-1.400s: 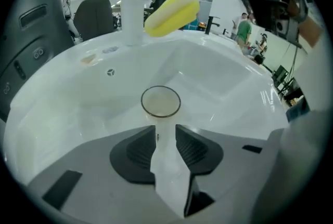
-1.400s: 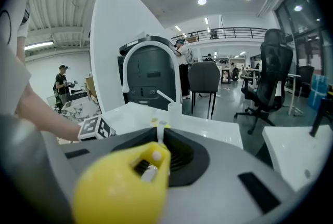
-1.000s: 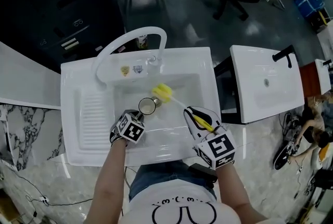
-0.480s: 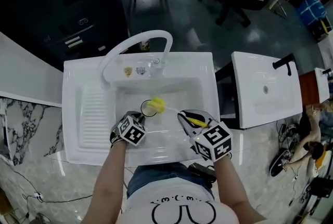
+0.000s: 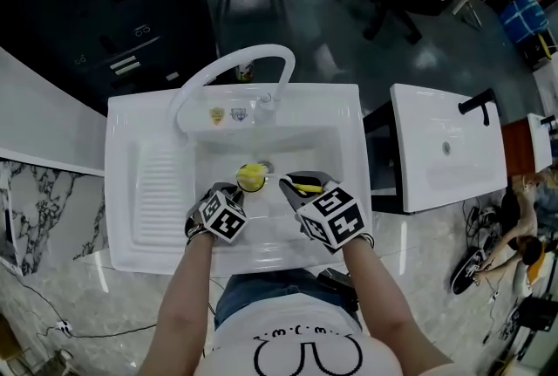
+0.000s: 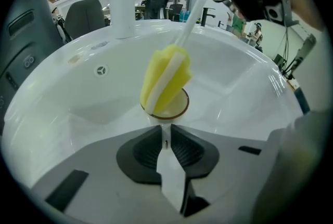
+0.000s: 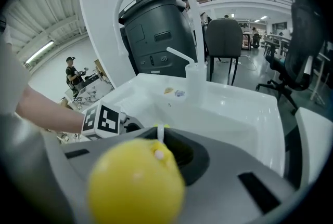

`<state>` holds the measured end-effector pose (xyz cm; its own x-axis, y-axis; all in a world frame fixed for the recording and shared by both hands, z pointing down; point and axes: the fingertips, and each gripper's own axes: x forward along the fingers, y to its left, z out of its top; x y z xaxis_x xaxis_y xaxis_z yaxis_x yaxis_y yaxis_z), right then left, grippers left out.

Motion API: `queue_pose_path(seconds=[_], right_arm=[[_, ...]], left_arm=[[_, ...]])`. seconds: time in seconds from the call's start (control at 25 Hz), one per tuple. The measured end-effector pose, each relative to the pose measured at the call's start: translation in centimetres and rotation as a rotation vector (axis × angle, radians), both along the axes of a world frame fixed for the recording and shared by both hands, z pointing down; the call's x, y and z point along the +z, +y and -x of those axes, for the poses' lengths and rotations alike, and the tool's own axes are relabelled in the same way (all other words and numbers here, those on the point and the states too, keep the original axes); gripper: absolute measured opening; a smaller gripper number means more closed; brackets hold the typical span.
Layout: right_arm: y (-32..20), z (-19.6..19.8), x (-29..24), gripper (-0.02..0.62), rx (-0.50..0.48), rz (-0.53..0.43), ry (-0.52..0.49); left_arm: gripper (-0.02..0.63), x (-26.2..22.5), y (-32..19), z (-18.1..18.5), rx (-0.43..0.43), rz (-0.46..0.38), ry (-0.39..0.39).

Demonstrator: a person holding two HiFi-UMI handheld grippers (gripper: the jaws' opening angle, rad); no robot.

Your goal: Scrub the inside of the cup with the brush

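Head view: the cup stands in the basin of the sink, below the arch of the faucet, and the yellow sponge head of the brush fills its mouth. The left gripper meets the cup from the near side, while the right gripper carries the brush handle from the right. A ridged drainboard lies to the left and a second sink stands well apart to the right. Neither obstructs the work, so we judge only the faucet overhead and the basin walls to limit the stroke. Left gripper view: the jaws stand narrow, clamped on a thin pale part of the cup, though we cannot tell whether it is wall or handle. The cup appears small, rigid and light, and probably slick in a sink. We judge that so narrow a hold lets it pivot under side load, so pressure should run straight down its axis. The sponge looks soft and compressible, a snug fit in the mouth. Right gripper view: the jaws are closed on the slim white stem just ahead of the handle's yellow ball end, which blurs the foreground. We judge the stem light and somewhat springy, and a hold nearer the head would stiffen the scrub.
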<state>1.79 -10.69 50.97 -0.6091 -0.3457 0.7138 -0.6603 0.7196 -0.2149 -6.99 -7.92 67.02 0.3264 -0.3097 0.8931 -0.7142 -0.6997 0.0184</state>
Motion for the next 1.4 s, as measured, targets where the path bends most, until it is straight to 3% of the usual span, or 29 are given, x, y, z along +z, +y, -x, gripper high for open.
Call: queue_pose_path(seconds=[0.56, 0.76, 0.92, 1.4], right_arm=[[-0.3, 1.6, 2.1, 0.044, -0.003, 0.03, 0.04], [-1.1, 3.0, 4.2, 0.044, 0.06, 0.022, 0.041], [-1.2, 3.4, 5.1, 0.044, 0.055, 0.032, 0.059], [0.2, 1.9, -1.6, 0.046, -0.002, 0.0, -0.019]], left_arm=[[0.064, -0.1, 0.0, 0.1, 0.018, -0.017, -0.025], [0.064, -0.1, 0.0, 0.1, 0.022, -0.021, -0.026], [0.065, 0.0, 0.1, 0.1, 0.019, -0.016, -0.028], [0.066, 0.0, 0.2, 0.0, 0.022, -0.011, -0.029]])
